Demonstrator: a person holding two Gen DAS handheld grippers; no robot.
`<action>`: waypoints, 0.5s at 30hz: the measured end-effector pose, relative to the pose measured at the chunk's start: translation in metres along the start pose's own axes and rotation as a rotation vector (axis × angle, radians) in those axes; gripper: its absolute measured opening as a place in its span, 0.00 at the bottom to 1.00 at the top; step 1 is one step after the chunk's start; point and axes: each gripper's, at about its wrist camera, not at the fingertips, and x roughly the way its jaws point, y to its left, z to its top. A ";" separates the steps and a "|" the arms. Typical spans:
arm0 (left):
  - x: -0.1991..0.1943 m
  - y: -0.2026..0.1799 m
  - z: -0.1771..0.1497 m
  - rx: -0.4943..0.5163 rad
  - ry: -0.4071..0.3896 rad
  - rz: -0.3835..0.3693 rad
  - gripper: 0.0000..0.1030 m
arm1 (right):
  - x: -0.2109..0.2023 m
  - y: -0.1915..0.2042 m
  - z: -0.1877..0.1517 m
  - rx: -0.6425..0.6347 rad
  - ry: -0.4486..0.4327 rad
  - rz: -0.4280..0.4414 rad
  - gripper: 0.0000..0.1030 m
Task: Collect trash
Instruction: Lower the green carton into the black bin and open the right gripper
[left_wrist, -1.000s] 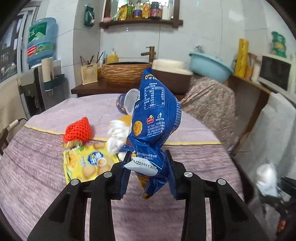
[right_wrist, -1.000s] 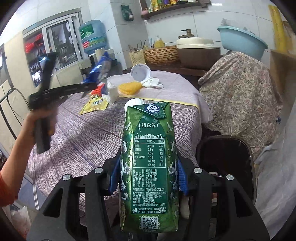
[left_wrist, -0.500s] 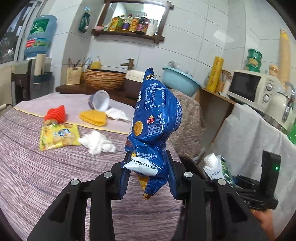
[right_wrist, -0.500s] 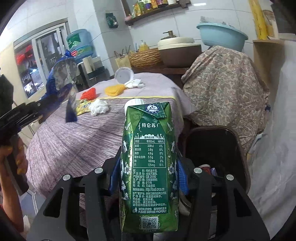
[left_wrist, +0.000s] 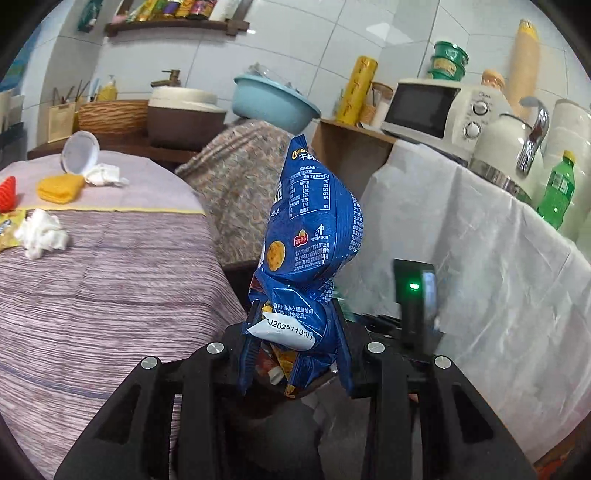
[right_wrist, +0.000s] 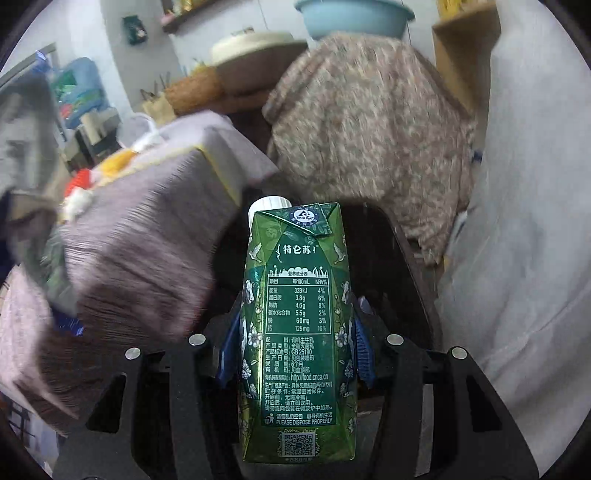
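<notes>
My left gripper (left_wrist: 295, 350) is shut on a crumpled blue snack bag (left_wrist: 310, 236), which stands up between the blue pads, off the right edge of the table (left_wrist: 110, 280). My right gripper (right_wrist: 295, 350) is shut on an upright green milk carton (right_wrist: 297, 325) with a white cap. Behind the carton lies the dark open trash bin (right_wrist: 391, 258); the carton is above its mouth. In the left wrist view the other gripper's black body (left_wrist: 415, 302) with a green light shows just right of the bag. A white tissue wad (left_wrist: 40, 232) and a yellow wrapper (left_wrist: 7, 229) lie on the table.
A yellow cloth (left_wrist: 61, 186), a tipped white cup (left_wrist: 79, 153) and a red net item (left_wrist: 9, 188) lie at the table's far side. A floral-covered mound (left_wrist: 240, 177) stands behind the bin. To the right, a white-draped counter (left_wrist: 480, 229) carries a microwave (left_wrist: 439, 107), kettle and green bottle (left_wrist: 559, 188).
Both grippers have swung right, away from over the table and downward, each keeping its item. The bin now fills the area behind the carton; the right wrist view is blurred by motion.
</notes>
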 end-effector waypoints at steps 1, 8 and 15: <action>0.004 -0.002 -0.004 0.002 0.009 0.001 0.34 | 0.012 -0.007 -0.001 0.020 0.015 -0.003 0.50; 0.032 -0.006 -0.017 0.015 0.074 0.010 0.34 | 0.076 -0.034 -0.002 0.023 0.087 -0.072 0.50; 0.055 -0.009 -0.023 0.043 0.123 0.009 0.34 | 0.095 -0.048 -0.006 0.028 0.093 -0.108 0.60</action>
